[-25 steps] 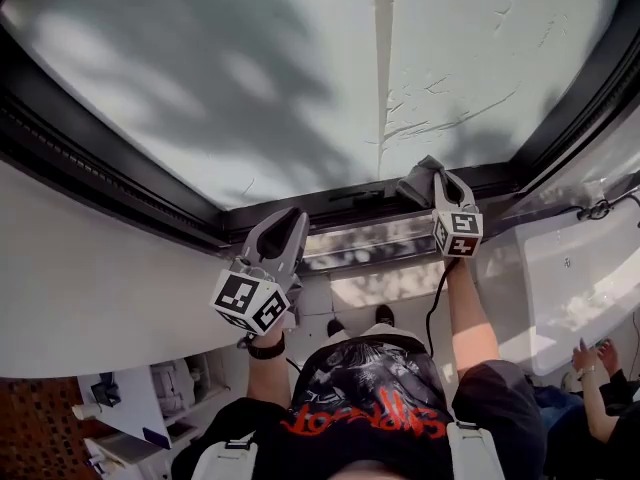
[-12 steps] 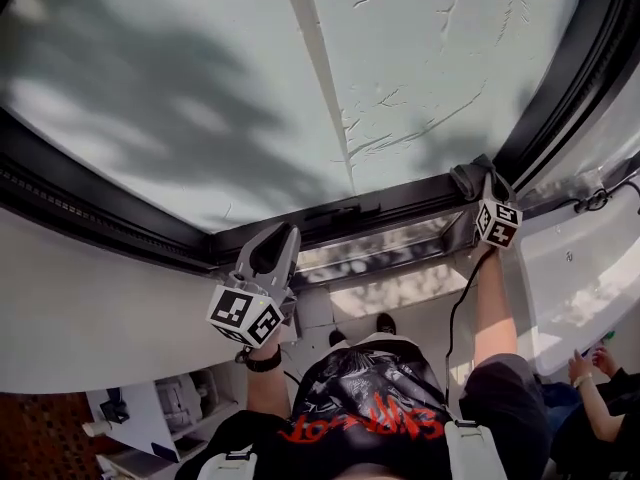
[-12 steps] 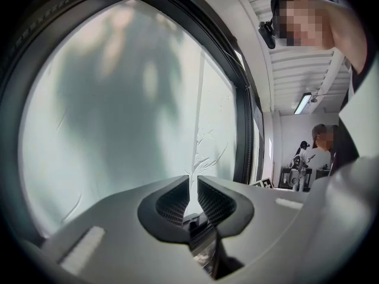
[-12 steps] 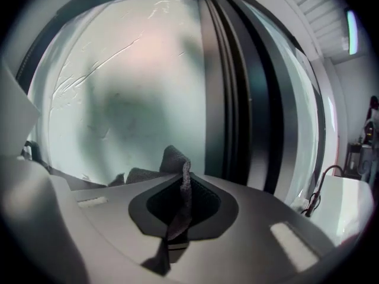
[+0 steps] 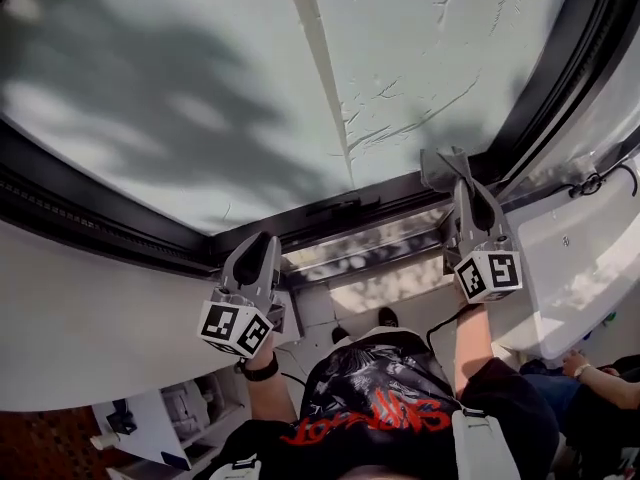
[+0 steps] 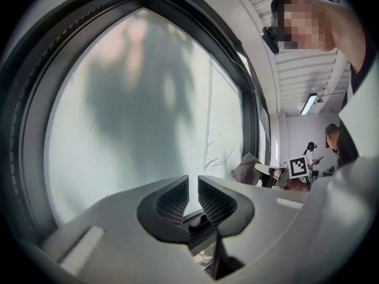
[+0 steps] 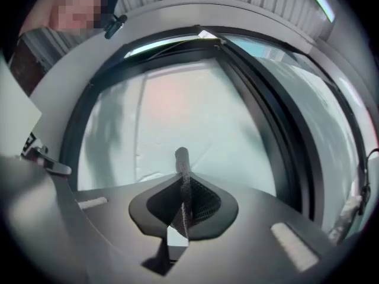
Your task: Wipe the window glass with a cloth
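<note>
One gripper works: your right gripper point(image 5: 463, 186) clamps the grey cloth point(image 5: 443, 166), which has slid back from the corner along the window glass point(image 5: 200, 88) just past its fingertips, re-wiping the bottom edge; left gripper point(image 5: 256, 252) idles, fingers narrowly apart, empty

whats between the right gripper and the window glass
A grey cloth, clamped in the right gripper, sticks out toward the window glass. The head view shows it; the right gripper view shows it edge-on.
</note>
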A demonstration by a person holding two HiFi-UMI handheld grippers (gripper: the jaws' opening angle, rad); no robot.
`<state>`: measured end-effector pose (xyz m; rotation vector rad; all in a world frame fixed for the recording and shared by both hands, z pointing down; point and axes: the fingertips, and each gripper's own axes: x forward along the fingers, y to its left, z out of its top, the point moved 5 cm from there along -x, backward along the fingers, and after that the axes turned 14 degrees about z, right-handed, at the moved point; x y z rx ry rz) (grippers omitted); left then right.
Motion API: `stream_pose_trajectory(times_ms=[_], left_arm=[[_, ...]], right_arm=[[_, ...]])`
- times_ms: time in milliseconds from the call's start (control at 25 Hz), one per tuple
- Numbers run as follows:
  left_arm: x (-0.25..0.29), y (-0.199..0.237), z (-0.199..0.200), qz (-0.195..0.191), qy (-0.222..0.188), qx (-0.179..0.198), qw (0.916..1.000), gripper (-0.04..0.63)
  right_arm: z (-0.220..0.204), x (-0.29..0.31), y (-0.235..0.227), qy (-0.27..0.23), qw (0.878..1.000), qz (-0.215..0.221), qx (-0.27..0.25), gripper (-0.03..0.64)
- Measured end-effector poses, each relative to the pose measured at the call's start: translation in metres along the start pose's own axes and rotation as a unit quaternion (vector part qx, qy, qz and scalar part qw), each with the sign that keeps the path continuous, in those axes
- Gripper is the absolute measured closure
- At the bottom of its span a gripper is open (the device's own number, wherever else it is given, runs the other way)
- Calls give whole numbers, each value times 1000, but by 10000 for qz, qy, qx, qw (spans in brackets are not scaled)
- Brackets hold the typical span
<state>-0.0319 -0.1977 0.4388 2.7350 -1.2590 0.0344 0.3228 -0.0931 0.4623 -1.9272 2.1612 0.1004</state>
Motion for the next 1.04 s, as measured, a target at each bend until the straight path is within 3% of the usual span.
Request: stream_pose_trajectory(times_ms=[200, 440, 760, 1040], left_arm=[[-14, 10, -6, -89, -120, -66, 9999, 548], [-32, 31, -5, 63, -203, -234, 9995, 545], [-56, 53, -9, 89, -336, -447, 9984, 545], [-46, 58, -15, -71, -185, -553, 9983, 508]], right_arm=[[10, 23, 78, 10, 9974, 715, -95, 600], [8, 40, 115, 187, 9933, 1138, 53, 600], [6, 50, 146, 359, 9915, 1246, 82, 601], [-1, 57, 156, 393, 9904, 1327, 43, 601]])
